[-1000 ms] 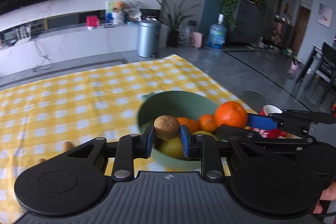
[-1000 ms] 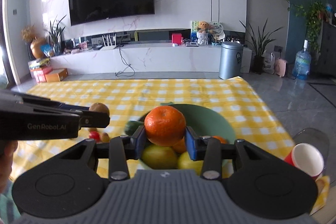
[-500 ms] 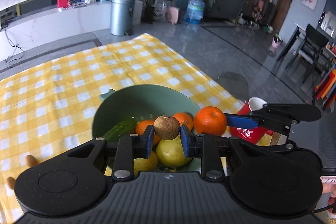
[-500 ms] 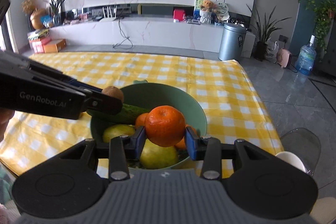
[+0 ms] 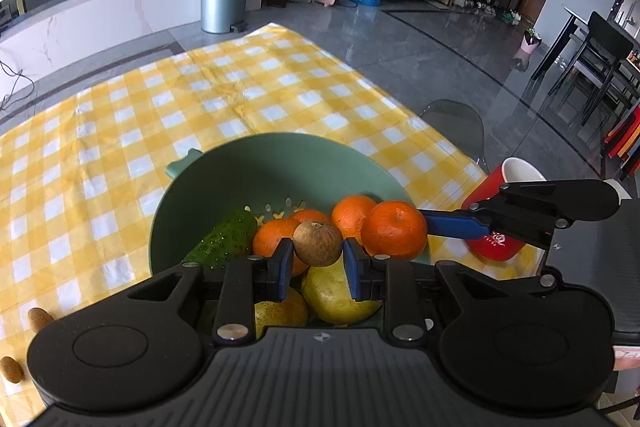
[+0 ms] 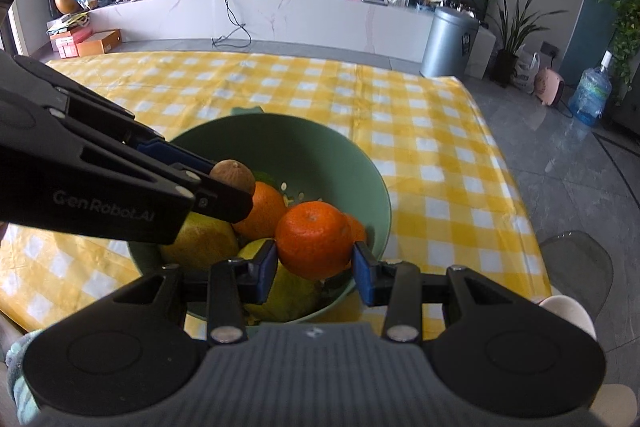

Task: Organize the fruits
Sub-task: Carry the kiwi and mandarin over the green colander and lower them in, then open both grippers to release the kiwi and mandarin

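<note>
A green colander bowl (image 5: 256, 163) (image 6: 320, 143) stands on the yellow checked tablecloth (image 5: 160, 107). Inside lie oranges (image 5: 352, 213), yellow-green citrus (image 5: 336, 297) and a cucumber (image 5: 224, 239). My left gripper (image 5: 318, 261) is shut on a small brown round fruit (image 5: 318, 243) (image 6: 233, 175), held just over the bowl's fruit. My right gripper (image 6: 314, 267) is shut on an orange (image 6: 314, 239) (image 5: 394, 229), also low over the bowl, to the right of the brown fruit. The right gripper's finger (image 5: 452, 225) reaches in from the right in the left wrist view.
A red paper cup (image 5: 500, 223) stands at the table's right edge beside the bowl. Two small brown pieces (image 5: 38, 319) lie on the cloth at the near left. A clear chair (image 6: 576, 267) stands past the table's right edge. Bare cloth stretches beyond the bowl.
Both grippers have tipped downward and moved in over the bowl with their fruits still held. The bowl now looms larger and closer beneath them.
</note>
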A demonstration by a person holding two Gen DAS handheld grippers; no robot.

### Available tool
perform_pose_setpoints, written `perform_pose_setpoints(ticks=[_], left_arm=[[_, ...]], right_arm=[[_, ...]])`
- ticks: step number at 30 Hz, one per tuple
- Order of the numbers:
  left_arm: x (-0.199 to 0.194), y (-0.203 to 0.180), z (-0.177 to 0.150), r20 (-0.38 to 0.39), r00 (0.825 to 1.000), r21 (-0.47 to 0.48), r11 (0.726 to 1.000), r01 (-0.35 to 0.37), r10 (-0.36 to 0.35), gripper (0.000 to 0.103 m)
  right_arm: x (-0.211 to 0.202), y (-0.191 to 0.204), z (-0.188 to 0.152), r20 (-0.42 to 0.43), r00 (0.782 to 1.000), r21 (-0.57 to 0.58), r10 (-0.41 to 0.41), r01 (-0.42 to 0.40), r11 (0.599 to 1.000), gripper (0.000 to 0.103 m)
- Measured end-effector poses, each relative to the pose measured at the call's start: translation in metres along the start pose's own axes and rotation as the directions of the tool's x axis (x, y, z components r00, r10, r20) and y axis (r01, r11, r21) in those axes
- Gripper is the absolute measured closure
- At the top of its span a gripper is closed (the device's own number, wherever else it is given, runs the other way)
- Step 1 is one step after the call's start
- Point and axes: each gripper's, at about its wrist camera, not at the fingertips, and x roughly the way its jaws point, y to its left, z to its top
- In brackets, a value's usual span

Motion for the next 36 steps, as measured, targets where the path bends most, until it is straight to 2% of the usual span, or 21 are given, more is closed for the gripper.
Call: perform_pose_setpoints(ticks=[7,12,18,23,25,28,32,35,36], left_arm=[[0.013,0.003,-0.003,-0.041,0.999,-0.013,1.000,-0.003,0.003,0.073],[0.019,0.006,-0.007,-0.064,0.998,-0.027,1.000,-0.008,0.006,0.073],[0.022,0.004,-0.008,-0.084,0.996,-0.025,1.000,-0.013,0.010,0.072],[0.018,0.006,-0.010,-0.082,0.997,-0.039,0.999,-0.005,0.001,0.062],[0.014,0.004,-0.010,-0.072,0.997,-0.033,0.999,-0.016,0.013,0.053],[0.003,0.000,-0.009,-0.040,0.999,-0.022,1.000,-0.023,0.022,0.045],[-0.013,-0.002,-0.007,0.000,0.999,-0.026,0.999,-0.037,0.037,0.044],[-0.030,-0.003,-0.008,0.040,0.996,-0.033,0.997,-0.074,0.075,0.044],[-0.037,-0.003,-0.009,0.052,0.995,-0.035,0.996,-0.086,0.088,0.042]], right_arm=[[0.007,-0.003,0.000,-0.027,0.999,0.029,0.020,-0.019,0.999,0.065],[0.010,0.001,0.001,-0.041,0.999,0.007,0.016,-0.016,1.000,0.065],[0.015,-0.003,0.003,-0.075,0.994,0.014,0.073,-0.072,0.997,0.065],[0.015,0.001,0.002,-0.079,0.995,-0.004,0.066,-0.067,0.998,0.065],[0.014,0.000,0.002,-0.076,0.995,-0.003,0.067,-0.067,0.998,0.065],[0.010,0.000,0.001,-0.050,0.998,-0.004,0.047,-0.047,0.999,0.063],[-0.001,-0.001,-0.001,0.017,0.999,0.008,0.032,-0.032,0.999,0.053],[-0.008,0.001,-0.002,0.057,0.998,0.007,0.008,-0.008,1.000,0.051],[-0.011,0.002,-0.002,0.073,0.997,0.006,-0.004,0.003,1.000,0.048]])
